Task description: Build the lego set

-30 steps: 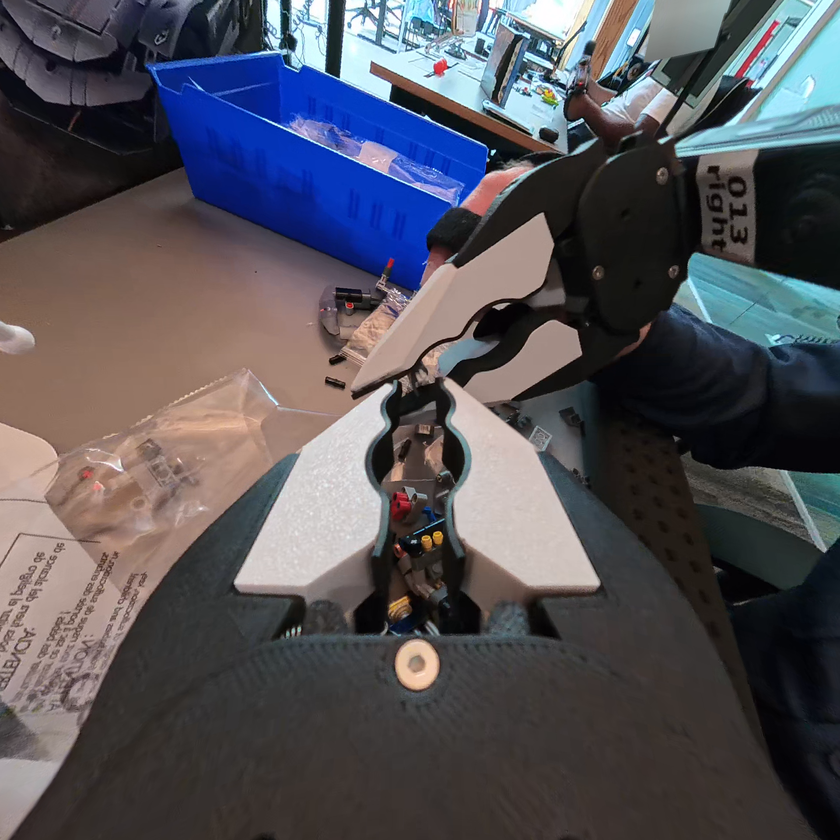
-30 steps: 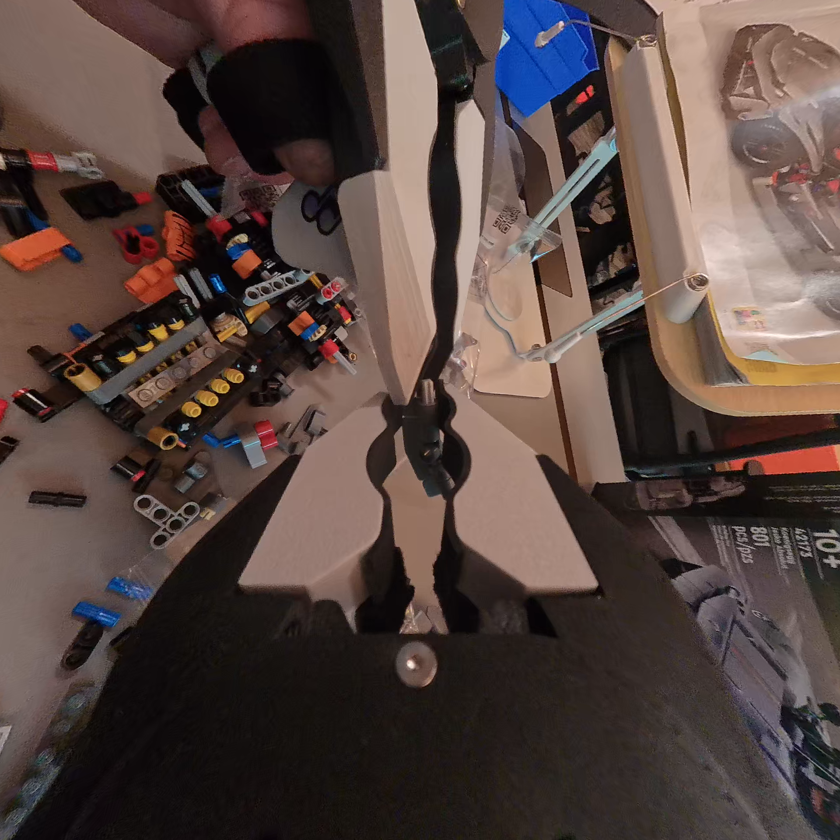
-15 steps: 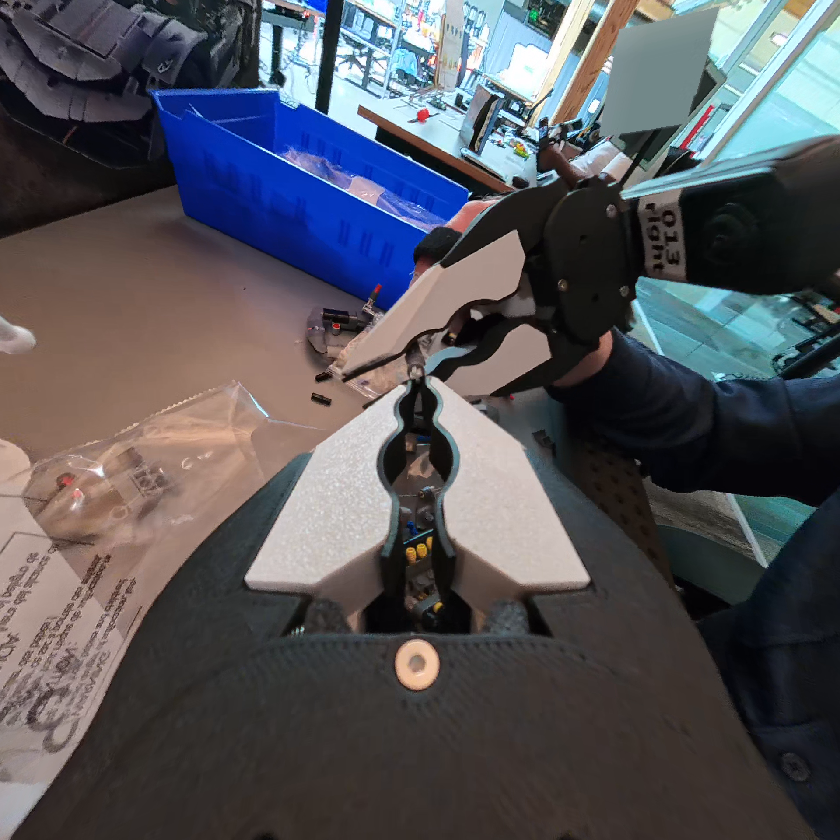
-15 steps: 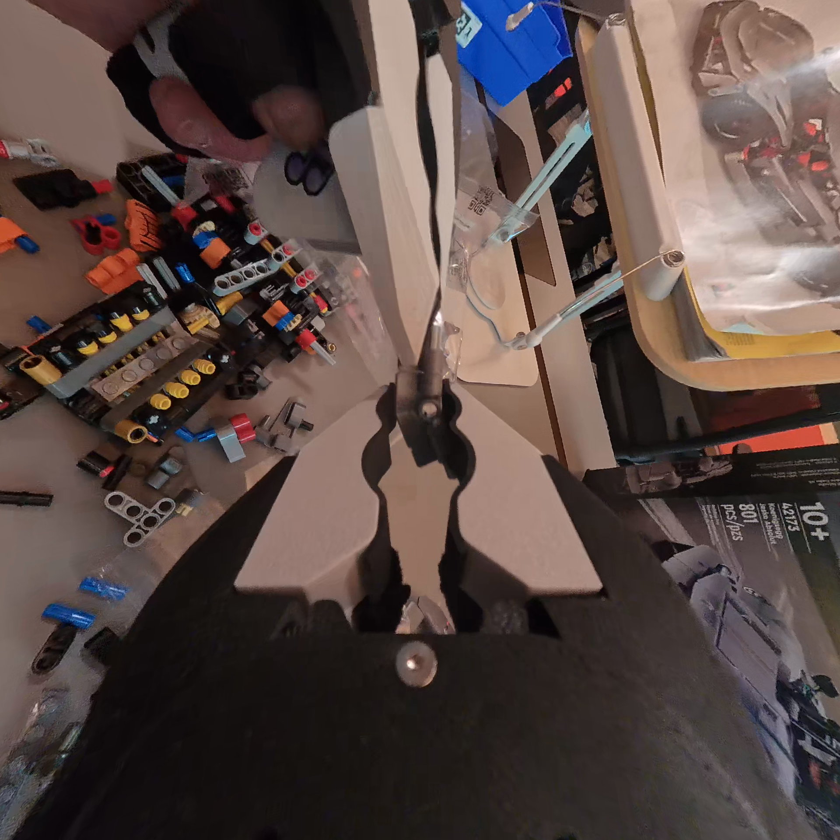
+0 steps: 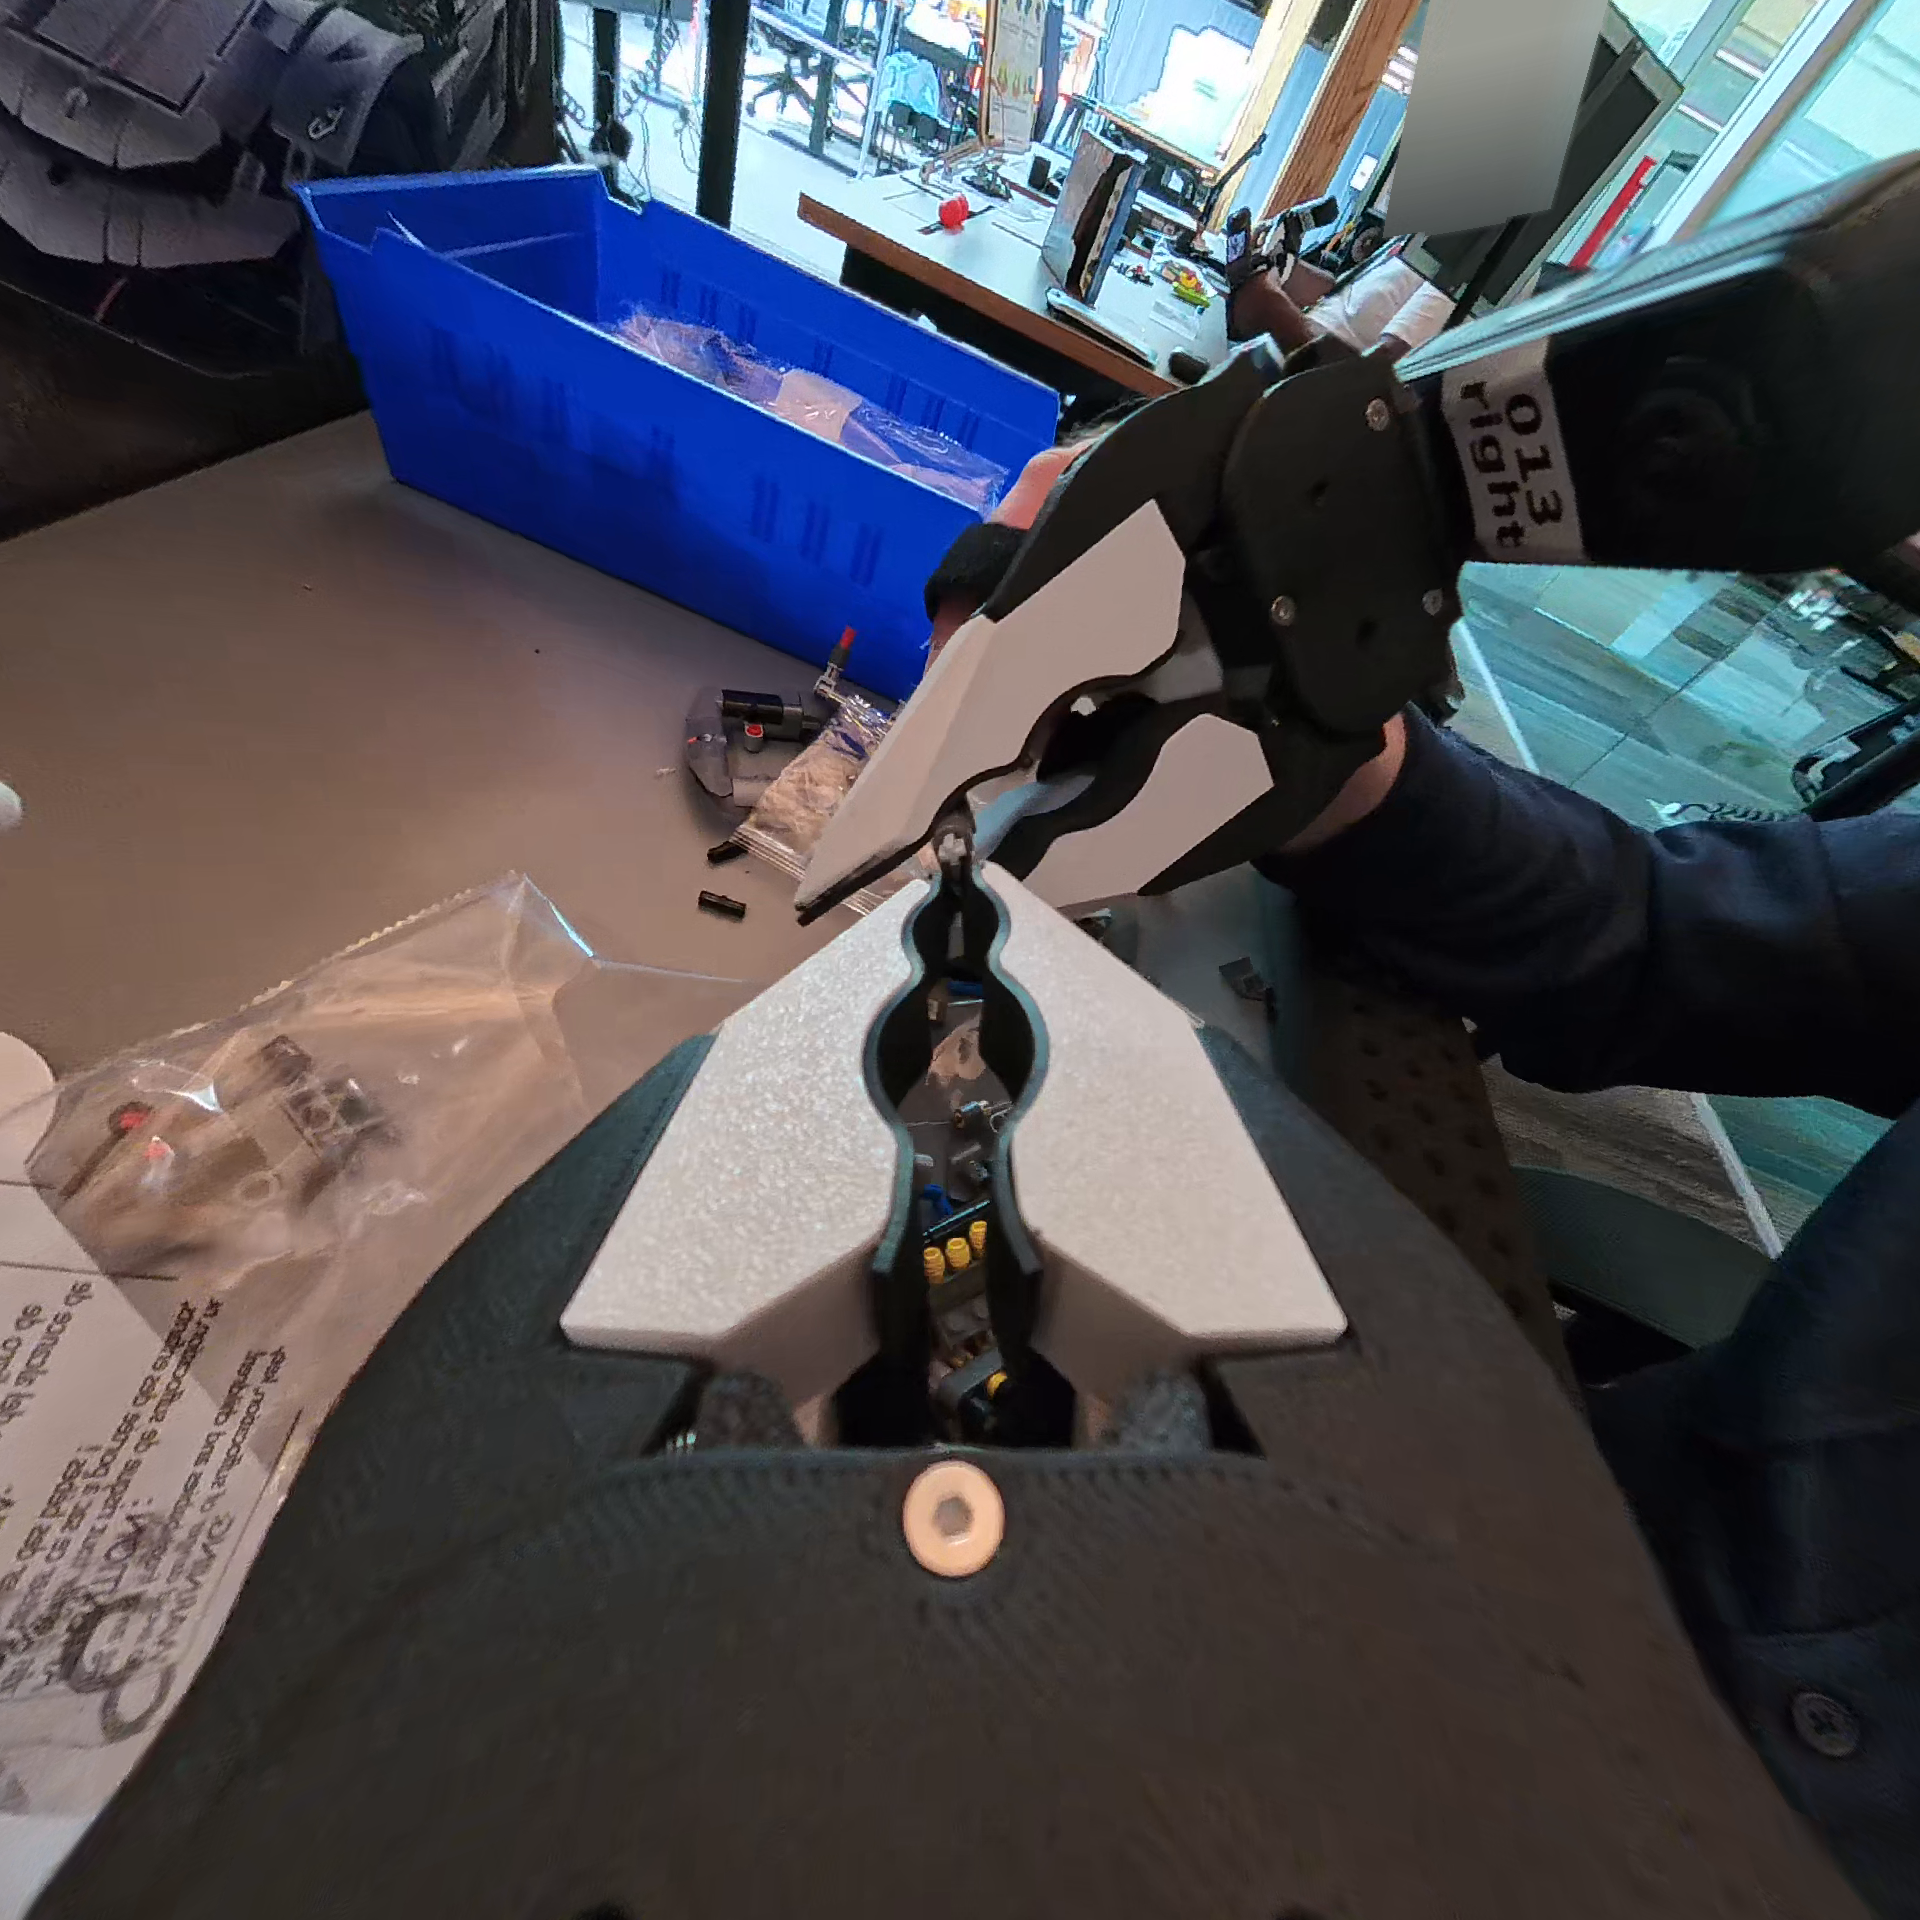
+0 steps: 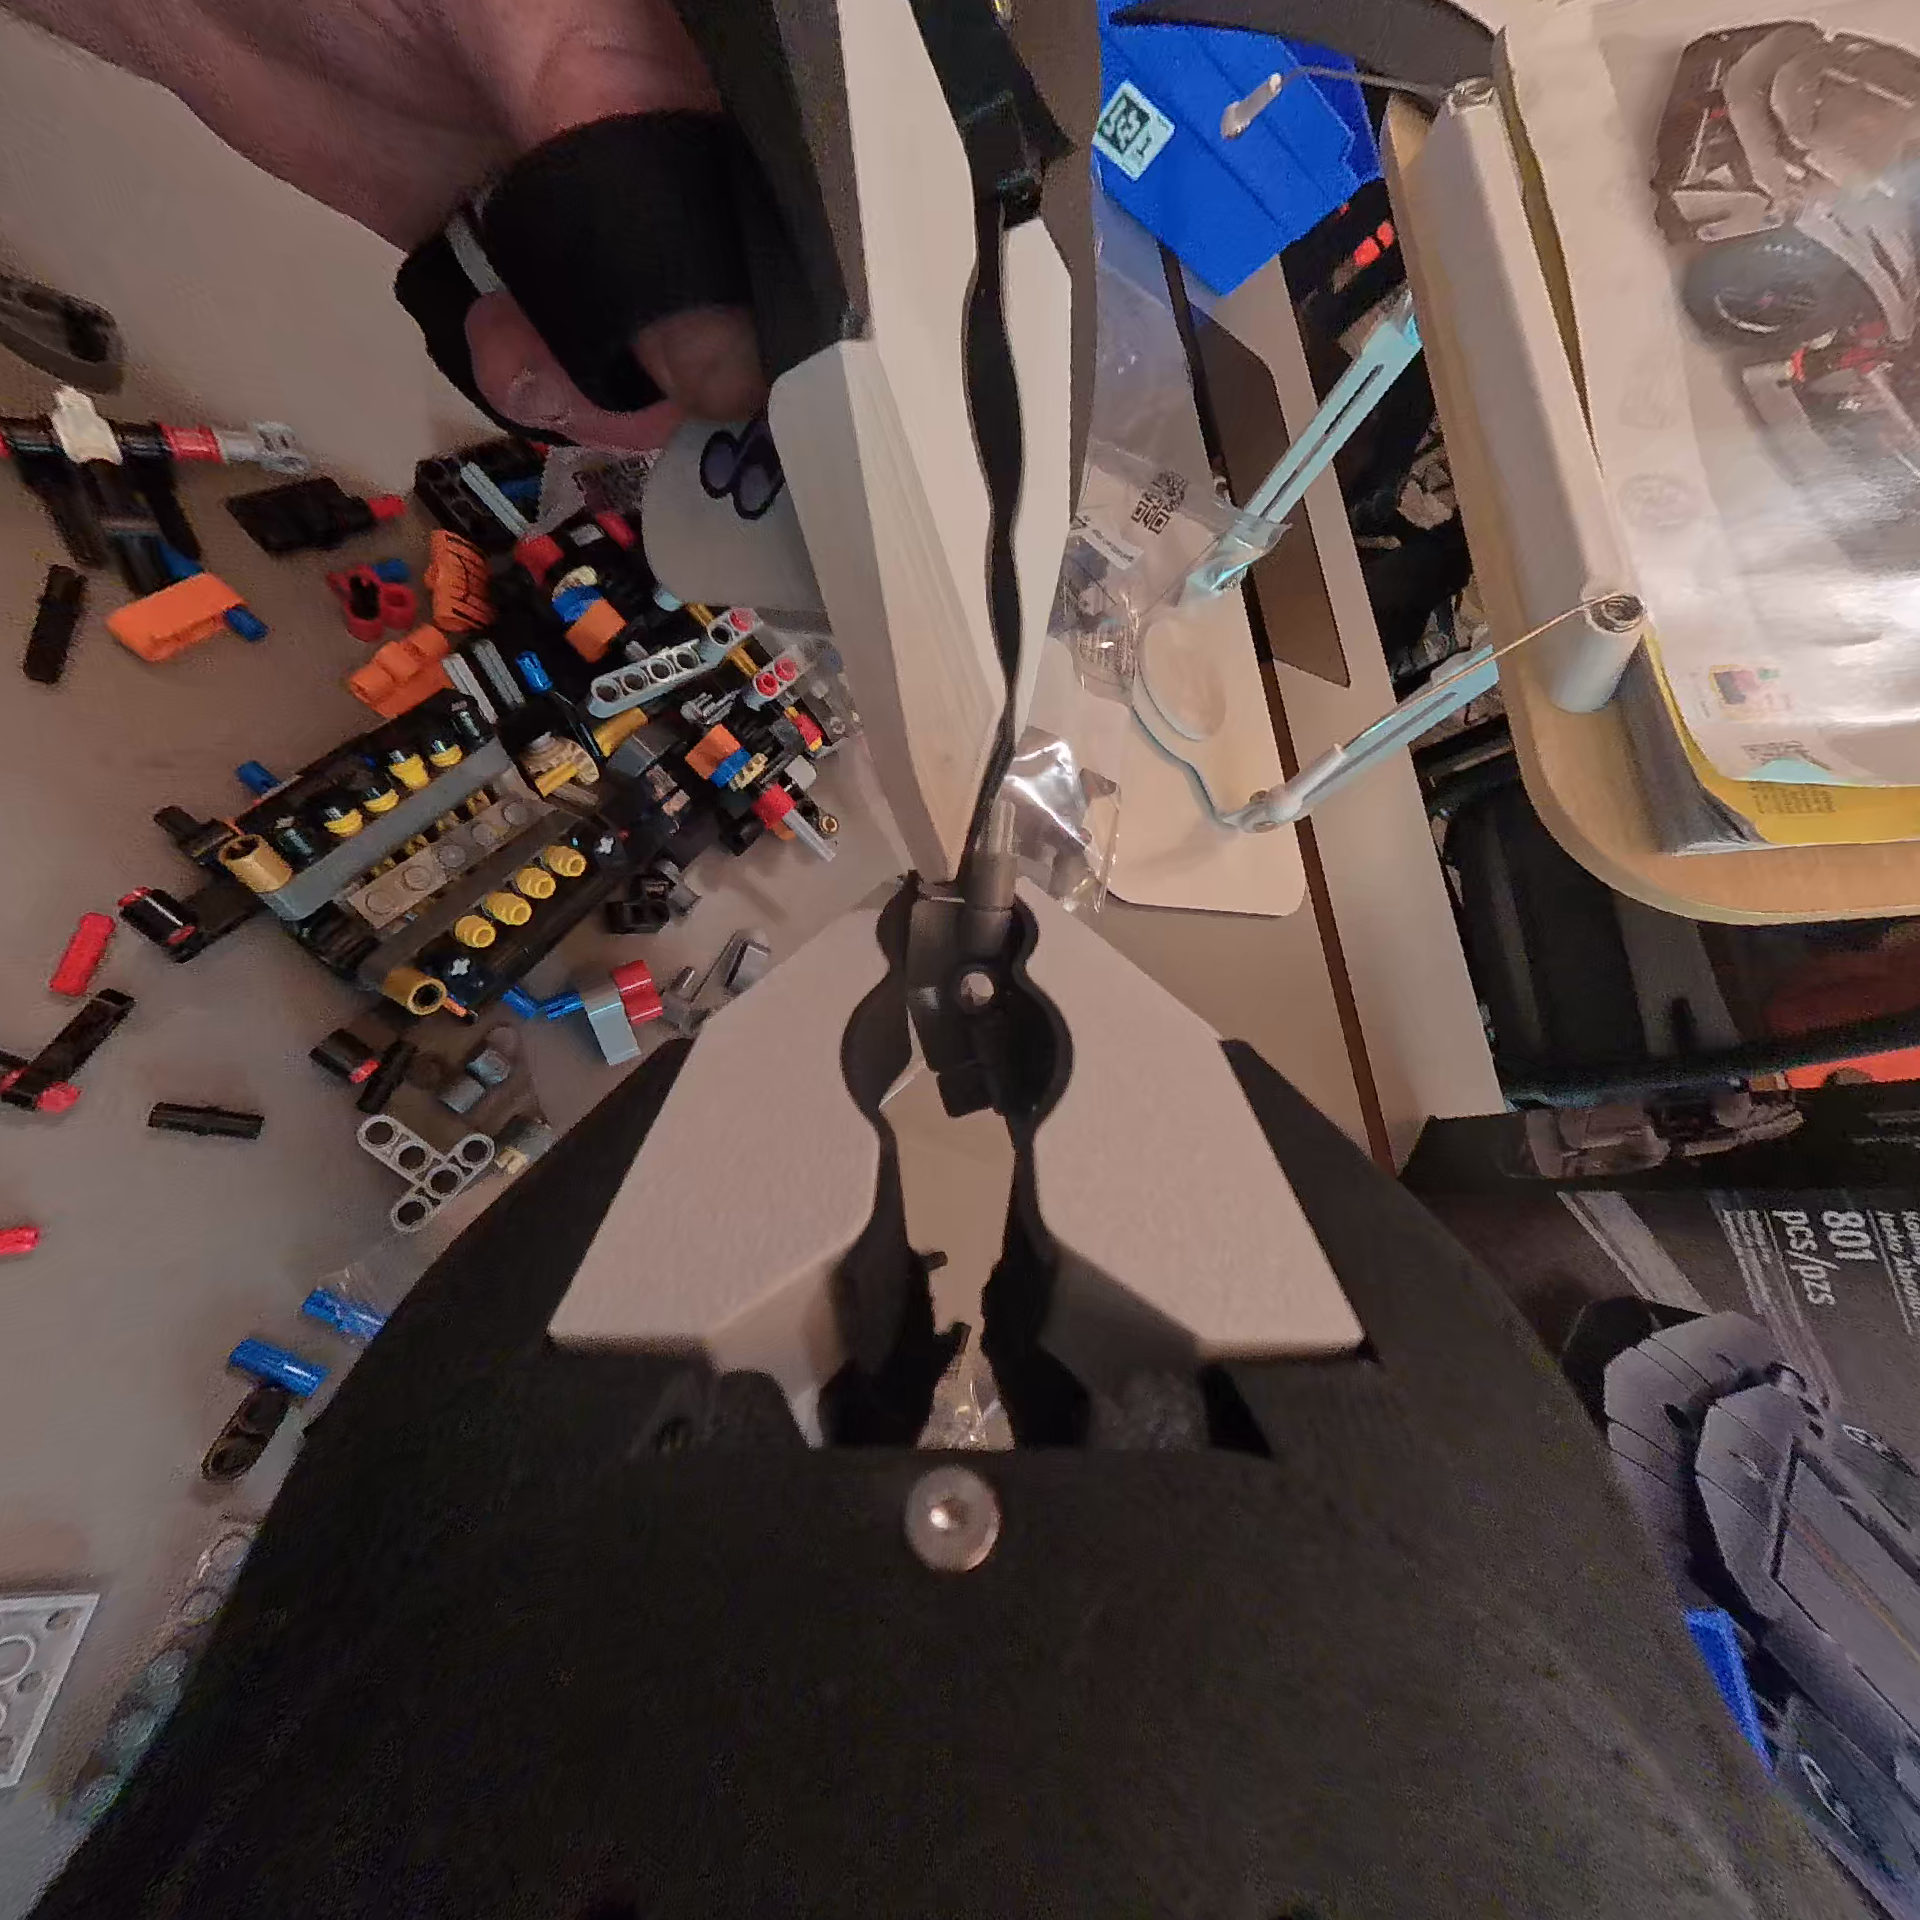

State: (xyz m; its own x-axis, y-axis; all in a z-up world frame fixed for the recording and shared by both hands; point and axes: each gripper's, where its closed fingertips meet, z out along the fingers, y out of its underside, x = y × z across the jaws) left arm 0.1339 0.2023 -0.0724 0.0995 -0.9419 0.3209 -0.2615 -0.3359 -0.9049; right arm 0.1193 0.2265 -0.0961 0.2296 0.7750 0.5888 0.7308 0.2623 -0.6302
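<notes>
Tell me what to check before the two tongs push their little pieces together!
1. Right tongs pinching the black piece: ok.
2. Left tongs pinching the grey pin: ok.
3. Pin meeting the black piece: ok, they touch at the tips.
4. Pin lined up with a hole: cannot tell, the joint is hidden.
5. Half-built car frame out of the way on the table: ok.
6. Loose plastic bag clear of the tongs: ok.

Workshop: worktables (image 5: 997, 260), blue parts bin (image 5: 665, 457), glass walls behind.
</notes>
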